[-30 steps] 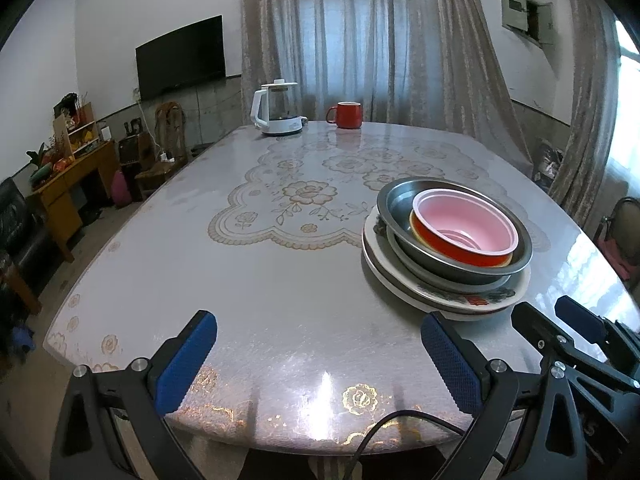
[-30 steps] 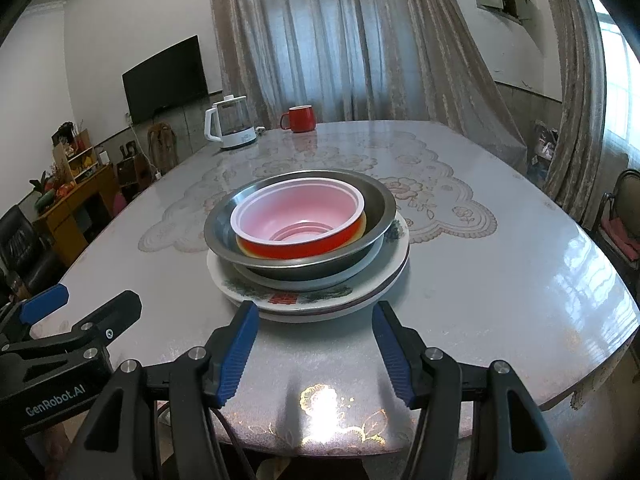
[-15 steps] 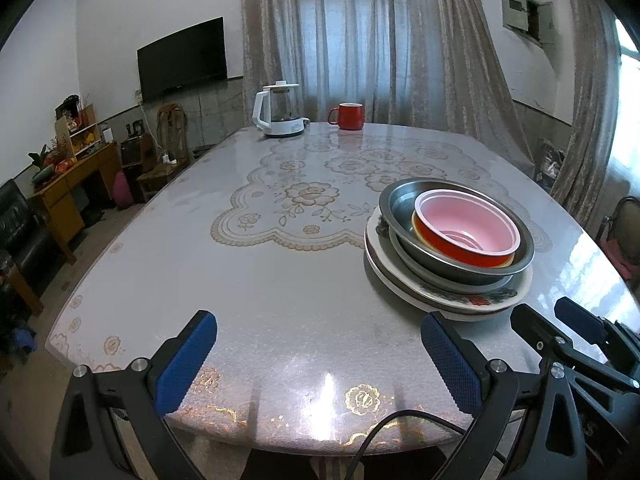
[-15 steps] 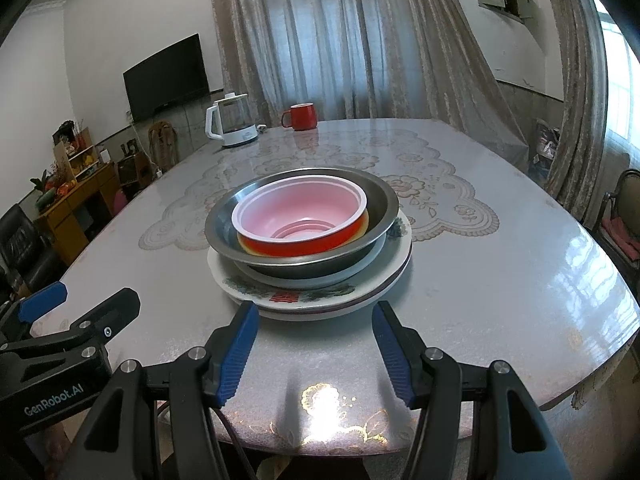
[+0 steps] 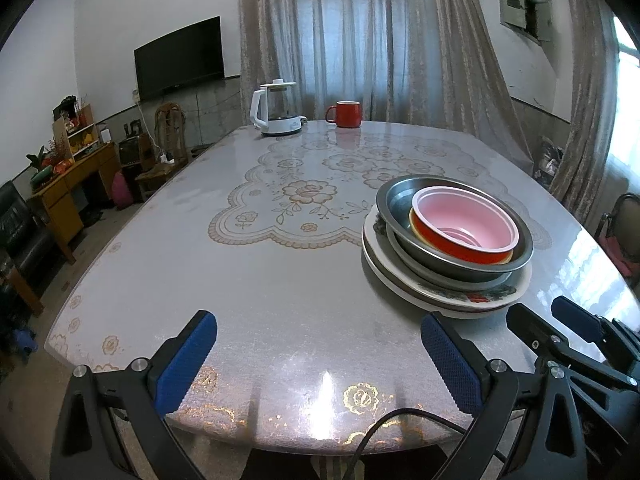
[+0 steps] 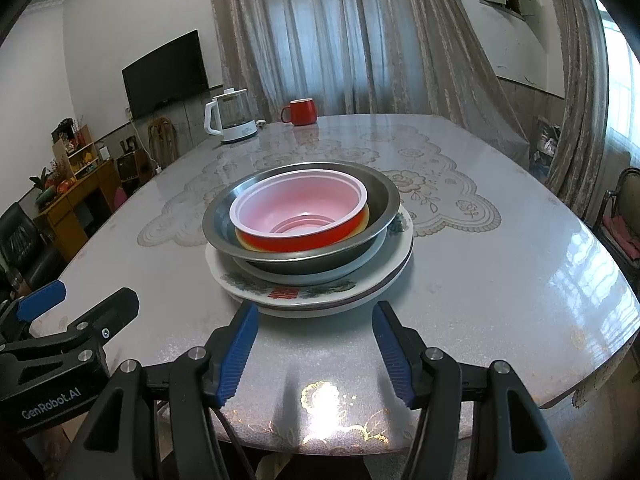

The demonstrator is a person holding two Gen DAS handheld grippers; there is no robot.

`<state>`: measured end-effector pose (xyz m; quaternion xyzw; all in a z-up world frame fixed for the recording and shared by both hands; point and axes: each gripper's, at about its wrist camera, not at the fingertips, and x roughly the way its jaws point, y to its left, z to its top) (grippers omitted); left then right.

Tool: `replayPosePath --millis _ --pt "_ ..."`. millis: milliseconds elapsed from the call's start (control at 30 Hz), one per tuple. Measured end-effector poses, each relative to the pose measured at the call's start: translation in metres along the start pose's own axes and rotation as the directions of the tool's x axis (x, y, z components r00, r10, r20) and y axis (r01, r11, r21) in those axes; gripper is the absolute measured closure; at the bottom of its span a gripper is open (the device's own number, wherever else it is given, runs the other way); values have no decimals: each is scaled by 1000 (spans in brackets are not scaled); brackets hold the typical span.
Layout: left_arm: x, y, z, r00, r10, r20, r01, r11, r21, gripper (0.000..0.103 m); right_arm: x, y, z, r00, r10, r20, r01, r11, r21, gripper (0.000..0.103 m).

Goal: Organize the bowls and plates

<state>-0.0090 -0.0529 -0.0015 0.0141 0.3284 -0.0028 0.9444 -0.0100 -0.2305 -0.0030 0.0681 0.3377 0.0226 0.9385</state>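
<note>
A stack stands on the table: a red bowl with a pink inside [image 6: 300, 210] [image 5: 464, 228] sits in a steel bowl [image 6: 384, 196] [image 5: 396, 200], on white flowered plates [image 6: 320, 294] [image 5: 448, 294]. My right gripper [image 6: 314, 354] is open and empty, just short of the stack's near edge. My left gripper [image 5: 320, 360] is open and empty over the table's front edge, left of the stack. The right gripper's fingers [image 5: 532, 328] show at the left view's lower right.
The oval table [image 5: 240, 280] has a glossy flowered cover. A white kettle [image 5: 276, 110] and a red mug [image 5: 346, 114] stand at its far end. A wooden cabinet [image 5: 72, 184] and sofa are at the left; a chair [image 6: 624, 216] is at the right.
Both views have edged slightly; the stack sits a touch lower and nearer in the right wrist view. Both grippers stay open and empty.
</note>
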Motion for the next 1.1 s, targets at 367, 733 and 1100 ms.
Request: replayPosePath --millis 367,733,1100 --pt "0 -1 0 1000 -2 0 2 1000 1 0 2 1 1 1000 3 -5 -3 1000 -7 43" --pt "1 -3 1 1000 -16 -1 16 1000 7 0 3 1 1 1000 2 -4 -2 1000 -6 43" --pt "12 -1 7 1000 -14 -9 14 1000 10 0 13 -27 19 1000 -8 -2 8 998 56 43"
